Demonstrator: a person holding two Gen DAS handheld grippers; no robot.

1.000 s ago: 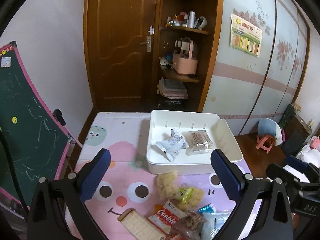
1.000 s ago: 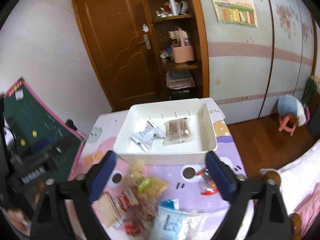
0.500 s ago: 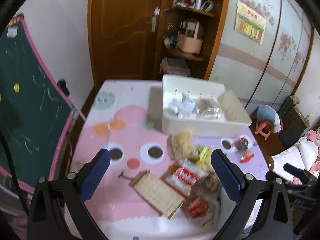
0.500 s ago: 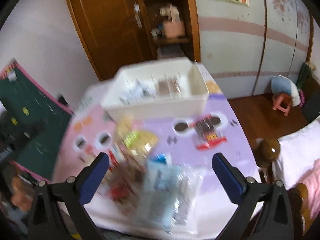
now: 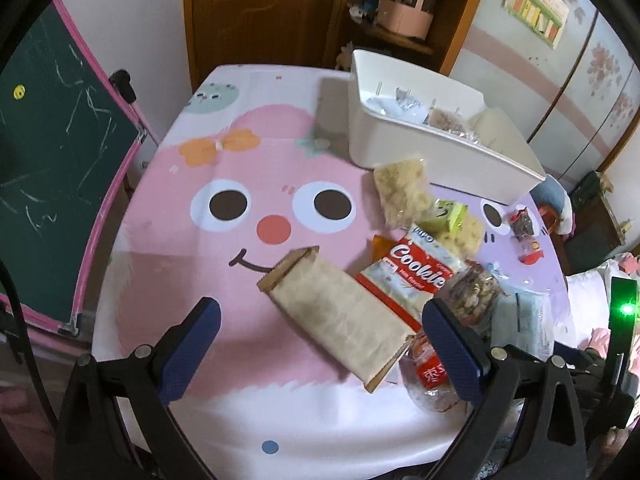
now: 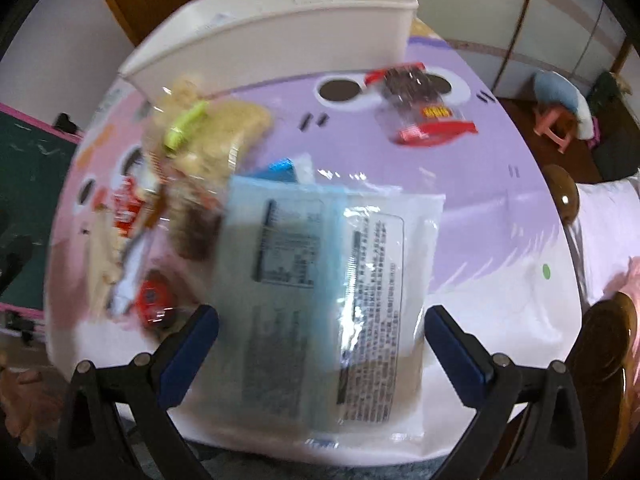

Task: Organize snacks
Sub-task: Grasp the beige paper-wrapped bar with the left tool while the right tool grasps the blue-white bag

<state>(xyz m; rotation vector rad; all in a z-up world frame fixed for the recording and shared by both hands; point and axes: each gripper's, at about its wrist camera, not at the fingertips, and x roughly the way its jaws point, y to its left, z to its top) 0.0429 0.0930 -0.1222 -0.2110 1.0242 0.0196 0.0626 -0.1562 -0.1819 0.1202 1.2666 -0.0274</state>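
- Now my right hand-held gripper (image 6: 322, 344), spread wide and empty, straddles the blue-and-clear snack bag (image 6: 328, 292) on the worktop (image 6: 500, 208).
- Its long axis runs straight ahead toward the white bin (image 6: 280, 36).
- My left hand-held gripper (image 5: 320, 344) hangs spread too.

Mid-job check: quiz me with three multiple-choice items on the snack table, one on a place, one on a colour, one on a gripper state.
1. What lies between the left gripper's fingers?
A. brown paper packet
B. white bin
C. chalkboard

2. What colour is the Cookie pack?
A. green
B. red and white
C. black

3. How is the right gripper?
A. shut on a packet
B. open
C. out of view

Answers:
1 A: the brown paper packet lies between them.
2 B: the Cookie pack is red and white.
3 B: its fingers stand wide apart over the clear blue bag.
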